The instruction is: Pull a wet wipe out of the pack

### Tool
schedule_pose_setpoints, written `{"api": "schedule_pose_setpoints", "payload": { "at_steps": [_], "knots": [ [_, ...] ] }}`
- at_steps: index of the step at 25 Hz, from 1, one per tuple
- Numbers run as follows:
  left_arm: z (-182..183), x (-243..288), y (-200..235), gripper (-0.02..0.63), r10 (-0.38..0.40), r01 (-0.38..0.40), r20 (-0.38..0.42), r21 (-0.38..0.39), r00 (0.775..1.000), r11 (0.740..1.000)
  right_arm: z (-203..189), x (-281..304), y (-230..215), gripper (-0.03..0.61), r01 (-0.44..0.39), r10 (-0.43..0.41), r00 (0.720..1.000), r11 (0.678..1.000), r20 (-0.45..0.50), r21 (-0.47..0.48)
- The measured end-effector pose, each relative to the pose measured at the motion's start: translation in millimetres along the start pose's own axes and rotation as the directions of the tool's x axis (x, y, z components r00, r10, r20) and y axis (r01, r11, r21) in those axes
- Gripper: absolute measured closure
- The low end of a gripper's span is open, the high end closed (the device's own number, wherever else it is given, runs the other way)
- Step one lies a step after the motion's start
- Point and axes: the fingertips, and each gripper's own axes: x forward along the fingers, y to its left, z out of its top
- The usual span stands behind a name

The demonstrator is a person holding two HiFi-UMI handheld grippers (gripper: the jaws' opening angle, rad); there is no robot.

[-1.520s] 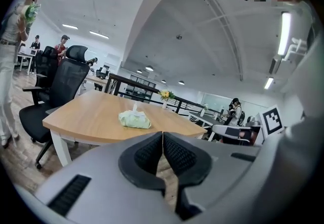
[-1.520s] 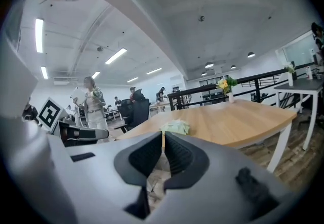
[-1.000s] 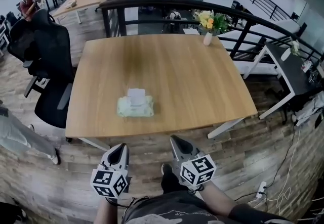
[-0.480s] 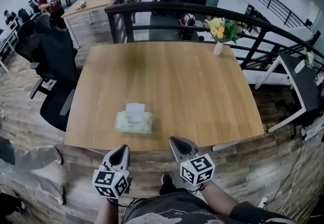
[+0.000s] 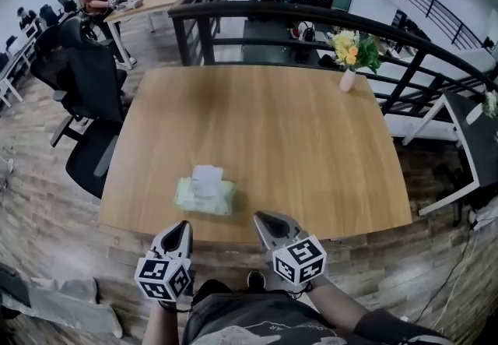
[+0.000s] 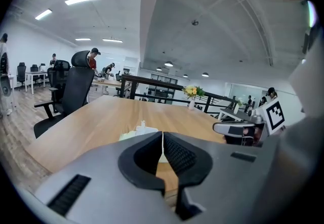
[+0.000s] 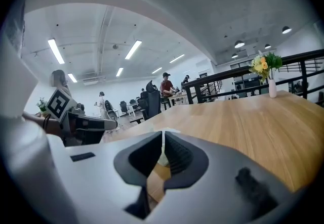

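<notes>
Since a second ago both arms have come forward: in the head view the left hand-held gripper (image 5: 184, 227) and the right hand-held gripper (image 5: 261, 217), which were then over the floor, now reach the near edge of the table (image 5: 311, 149) at the lower middle of the frame. The wet wipe pack (image 5: 205, 196) lies flat near that edge, just above and between the two tips, with a white wipe (image 5: 207, 177) standing out of its top. A vase of flowers (image 5: 350, 63) stands at the table's upper right corner and a black office chair (image 5: 89, 94) is at the left. In the left gripper view, the left hand-held gripper (image 6: 162, 139) has its jaws pressed together with nothing between them; the pack (image 6: 135, 132) shows just above them, and the right hand-held gripper (image 6: 243, 129) is at the right. In the right gripper view, the right hand-held gripper (image 7: 163, 139) is likewise closed and empty, with the pack mostly hidden behind its jaws and the left hand-held gripper (image 7: 86, 124) at the left.
</notes>
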Motion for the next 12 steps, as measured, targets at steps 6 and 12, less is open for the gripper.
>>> {"api": "schedule_pose_setpoints", "payload": {
  "at_steps": [6, 12],
  "knots": [
    [4.1, 24.2, 4.3, 0.597, -0.047, 0.048, -0.030, 0.019, 0.998, 0.999, 4.0, 15.0, -3.9, 0.549, 0.027, -0.027, 1.000, 1.000, -0.013, 0.005],
    [8.3, 55.9, 19.4, 0.595, -0.105, 0.108, -0.085, 0.039, 0.991, 0.993, 12.6, 29.1, -12.5, 0.549, 0.105, -0.105, 0.994, 0.994, -0.026, 0.022]
  ]
}}
